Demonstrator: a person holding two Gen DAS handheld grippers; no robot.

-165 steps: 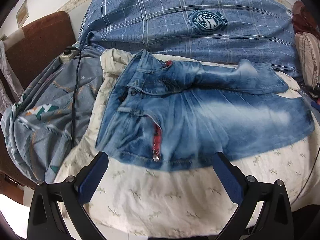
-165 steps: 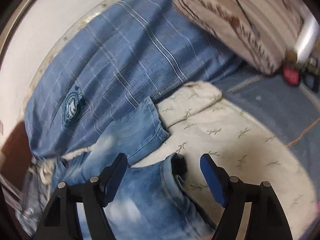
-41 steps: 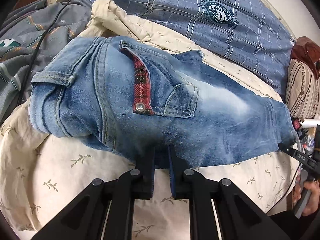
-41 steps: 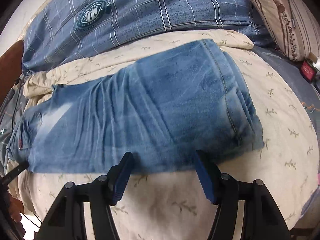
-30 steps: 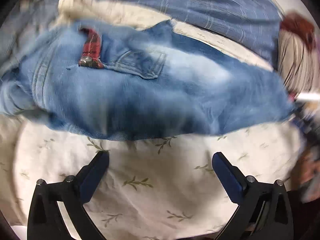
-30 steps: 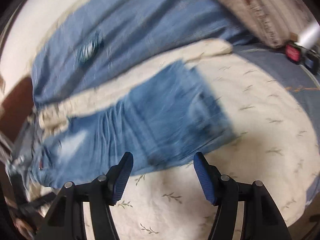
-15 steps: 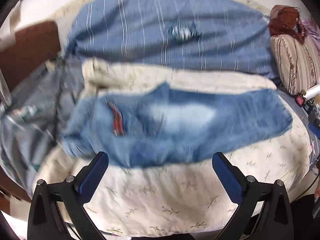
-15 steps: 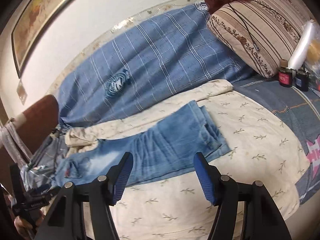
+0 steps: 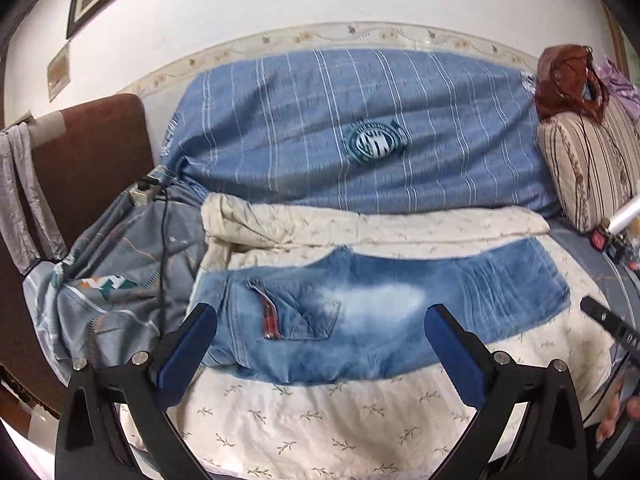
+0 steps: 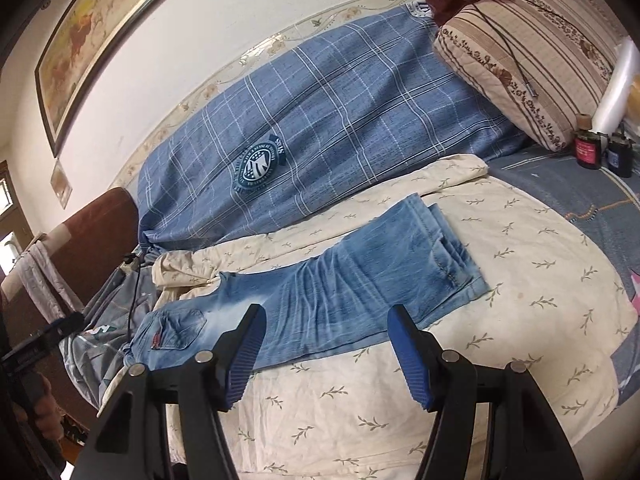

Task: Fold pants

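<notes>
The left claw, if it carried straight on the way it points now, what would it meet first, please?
Most likely the jeans, around the back pocket: they lie between the open left claw fingers' line. Depth is unclear.

Folded jeans (image 9: 384,320) beyond spread fingers (image 9: 188,344)

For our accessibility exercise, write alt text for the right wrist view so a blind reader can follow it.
Blue jeans, folded lengthwise, lie flat on a cream leaf-print sheet on a bed. The open right claw hovers over their near edge, holding nothing; behind are a blue plaid duvet and a striped pillow.
</notes>
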